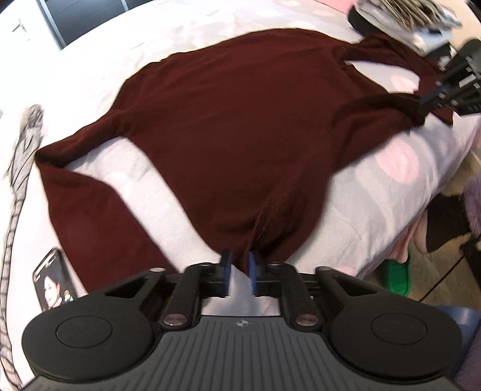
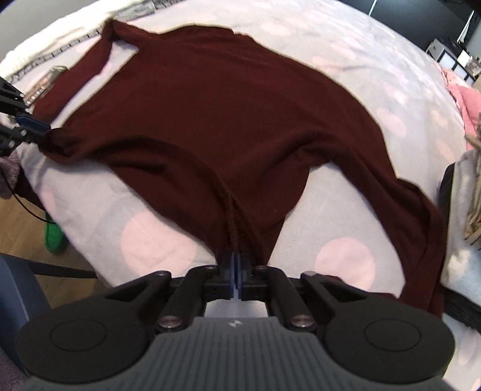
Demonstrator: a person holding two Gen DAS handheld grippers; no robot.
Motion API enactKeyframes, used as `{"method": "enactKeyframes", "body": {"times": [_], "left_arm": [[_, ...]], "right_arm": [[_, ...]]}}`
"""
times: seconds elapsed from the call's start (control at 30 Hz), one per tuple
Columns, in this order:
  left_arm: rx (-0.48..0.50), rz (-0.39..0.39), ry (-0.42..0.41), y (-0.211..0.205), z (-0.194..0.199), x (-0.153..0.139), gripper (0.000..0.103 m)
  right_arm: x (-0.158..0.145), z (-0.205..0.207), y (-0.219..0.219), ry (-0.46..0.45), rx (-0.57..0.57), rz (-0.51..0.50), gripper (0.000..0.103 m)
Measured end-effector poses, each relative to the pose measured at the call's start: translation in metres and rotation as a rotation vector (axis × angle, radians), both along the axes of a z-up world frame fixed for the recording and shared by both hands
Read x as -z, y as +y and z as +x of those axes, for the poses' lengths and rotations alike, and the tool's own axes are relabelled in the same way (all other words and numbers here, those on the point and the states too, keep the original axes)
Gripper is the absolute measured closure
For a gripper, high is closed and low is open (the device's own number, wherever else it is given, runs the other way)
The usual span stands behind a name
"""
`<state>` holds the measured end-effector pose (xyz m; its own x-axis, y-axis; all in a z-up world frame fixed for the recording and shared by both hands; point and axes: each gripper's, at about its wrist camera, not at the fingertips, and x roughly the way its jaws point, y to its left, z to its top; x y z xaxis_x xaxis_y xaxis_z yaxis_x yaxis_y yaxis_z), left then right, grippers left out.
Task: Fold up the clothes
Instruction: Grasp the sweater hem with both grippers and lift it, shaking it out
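A dark maroon long-sleeved sweater lies spread flat on a pale bedcover with pink dots. My left gripper is shut on a bunched corner of its near edge, and cloth shows between the blue pads. My right gripper is shut tight on another corner of the sweater, which pulls into ridges there. Each gripper shows in the other's view: the right gripper at the sweater's far right edge, the left gripper at its left edge. One sleeve trails left; the other sleeve runs down the right.
A phone with a lit screen lies by the left sleeve, next to a striped grey garment. A pile of clothes sits at the bed's far end. Beyond the bed edge are wood floor, a green slipper and a blue chair.
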<state>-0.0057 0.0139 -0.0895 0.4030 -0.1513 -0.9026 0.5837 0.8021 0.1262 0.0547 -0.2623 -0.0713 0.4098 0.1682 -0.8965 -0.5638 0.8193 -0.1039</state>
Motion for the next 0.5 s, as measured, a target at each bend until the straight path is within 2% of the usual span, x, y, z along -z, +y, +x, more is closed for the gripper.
{"method": "enactKeyframes", "body": {"times": [0.2,0.27,0.4,0.5], "left_arm": [[-0.015,-0.014,0.004,0.018,-0.001,-0.032,0.103],[0.006,0.002,0.003,0.022,-0.004,-0.040,0.103],[0.080,0.080,0.022,0.022,-0.014,-0.037,0.103],[0.072,0.097,0.042,0.026,-0.013,-0.026,0.103]], "right_arm": [[-0.033,-0.018,-0.007,0.029,-0.119,-0.040,0.101],[-0.037,-0.028,-0.007,0.052,-0.176,-0.086,0.101],[-0.032,-0.049,0.006,0.151,-0.285,-0.136,0.101],[-0.017,-0.060,0.020,0.191,-0.358,-0.201,0.101]]}}
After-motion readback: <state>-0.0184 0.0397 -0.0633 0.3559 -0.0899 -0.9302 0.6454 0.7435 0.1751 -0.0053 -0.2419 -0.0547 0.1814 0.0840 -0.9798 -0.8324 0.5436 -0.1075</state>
